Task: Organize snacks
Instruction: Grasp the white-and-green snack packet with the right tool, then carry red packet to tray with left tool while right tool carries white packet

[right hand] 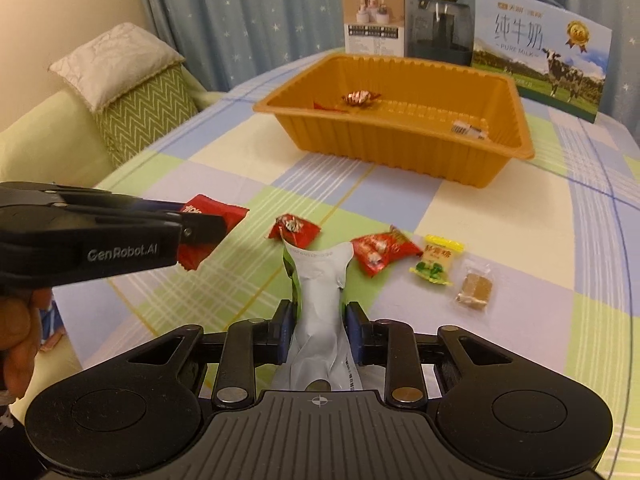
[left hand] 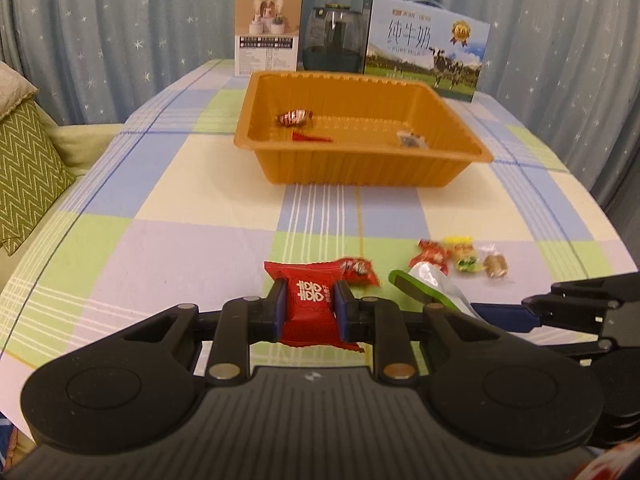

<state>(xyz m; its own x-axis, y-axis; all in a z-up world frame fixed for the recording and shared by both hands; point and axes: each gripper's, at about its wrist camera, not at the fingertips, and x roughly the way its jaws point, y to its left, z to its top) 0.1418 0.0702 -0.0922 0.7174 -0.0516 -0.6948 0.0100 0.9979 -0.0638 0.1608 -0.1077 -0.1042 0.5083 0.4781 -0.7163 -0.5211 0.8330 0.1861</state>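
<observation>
Left hand-held gripper [left hand: 310, 312] | clamping red packet [left hand: 310, 308] | right hand-held gripper [right hand: 319, 332] pinching white pouch [right hand: 320, 280], above bench [right hand: 520, 320] | I am advising: carrying both level over tray [right hand: 400, 140], releasing low inside | loose candies waiting nearby.

Home: sofa [right hand: 48, 136] (cushions), starry curtains [left hand: 120, 20].

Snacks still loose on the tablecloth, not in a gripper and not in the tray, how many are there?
4, in a row: a red packet, a bigger red packet, a yellow-green candy, and a brown one in clear wrap farthest right. None looks hidden.
</observation>
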